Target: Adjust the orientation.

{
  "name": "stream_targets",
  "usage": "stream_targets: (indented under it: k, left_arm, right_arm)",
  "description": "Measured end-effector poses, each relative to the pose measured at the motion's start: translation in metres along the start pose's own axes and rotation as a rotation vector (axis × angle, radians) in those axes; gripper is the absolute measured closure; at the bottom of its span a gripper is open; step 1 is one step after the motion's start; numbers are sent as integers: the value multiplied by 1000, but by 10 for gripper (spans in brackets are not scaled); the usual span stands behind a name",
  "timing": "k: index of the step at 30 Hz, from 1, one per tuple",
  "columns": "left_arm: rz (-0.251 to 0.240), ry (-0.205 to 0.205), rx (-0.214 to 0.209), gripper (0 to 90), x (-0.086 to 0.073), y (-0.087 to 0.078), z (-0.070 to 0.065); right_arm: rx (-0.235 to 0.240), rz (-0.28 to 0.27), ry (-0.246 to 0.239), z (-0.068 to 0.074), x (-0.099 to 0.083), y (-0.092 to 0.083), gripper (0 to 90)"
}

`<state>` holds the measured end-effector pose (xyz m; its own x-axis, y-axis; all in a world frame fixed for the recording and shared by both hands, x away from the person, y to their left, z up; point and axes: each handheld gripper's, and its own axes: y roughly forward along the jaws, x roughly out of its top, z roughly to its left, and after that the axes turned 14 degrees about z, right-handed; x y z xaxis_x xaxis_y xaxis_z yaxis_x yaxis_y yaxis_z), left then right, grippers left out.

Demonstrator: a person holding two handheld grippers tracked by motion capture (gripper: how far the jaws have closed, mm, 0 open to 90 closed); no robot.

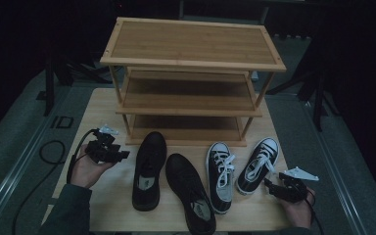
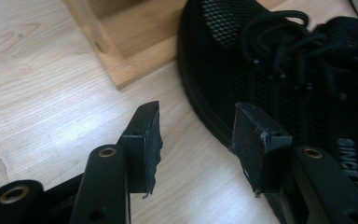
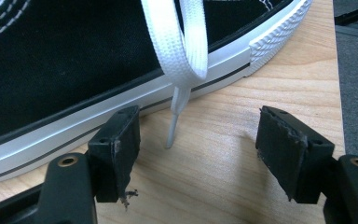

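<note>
Hovering agape and empty, the left tongs [image 1: 123, 154] flank the black mesh lace-up shoe [image 1: 149, 169] lying before the three-tier bamboo shoe rack [image 1: 191, 63]. The right tongs [image 3: 198, 156], likewise apart and empty, sit beside the black canvas sneaker with white rubber sole [image 3: 65, 60]; its dangling white lace [image 3: 179, 51] could probably snag, and a shallow bite might drop either shoe.

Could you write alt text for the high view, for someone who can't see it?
Four shoes lie on a wooden table before an empty three-tier shoe rack: two black shoes and two black-and-white sneakers. The left gripper and right gripper, both open, flank them.

Open tool [image 3: 198, 154], empty, white lace [image 3: 182, 42] hanging from black sneaker [image 3: 60, 60], wooden table [image 3: 223, 186]
</note>
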<state>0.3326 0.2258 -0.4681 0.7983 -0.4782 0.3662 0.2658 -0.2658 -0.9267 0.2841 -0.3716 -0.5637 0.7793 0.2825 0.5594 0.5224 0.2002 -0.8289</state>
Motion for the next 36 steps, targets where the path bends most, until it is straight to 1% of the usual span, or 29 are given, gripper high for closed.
stream_targets:
  k: [3,5,7,8,16,20,25,30,36]
  left_arm:
    - [6,31,-10,518,2,-4,-6]
    - [16,59,-9,526,4,-6,-11]
    - [20,67,-11,536,5,-7,-13]
    - [29,87,-15,539,6,-9,-16]
    - [33,105,-48,539,9,-17,-25]
    - [44,121,-53,538,10,-18,-29]
    - [36,144,-63,534,12,-22,-38]
    - [35,157,-74,534,15,-26,-44]
    - [42,176,-74,516,18,-25,-53]
  right_arm:
    - [0,0,0,0,0,0,300]
    - [0,0,0,0,0,0,301]
    - [0,0,0,0,0,0,300]
    - [0,0,0,0,0,0,300]
    - [0,0,0,0,0,0,300]
    - [0,0,0,0,0,0,300]
    - [0,0,0,0,0,0,300]
    - [0,0,0,0,0,0,300]
    - [0,0,1,0,0,0,300]
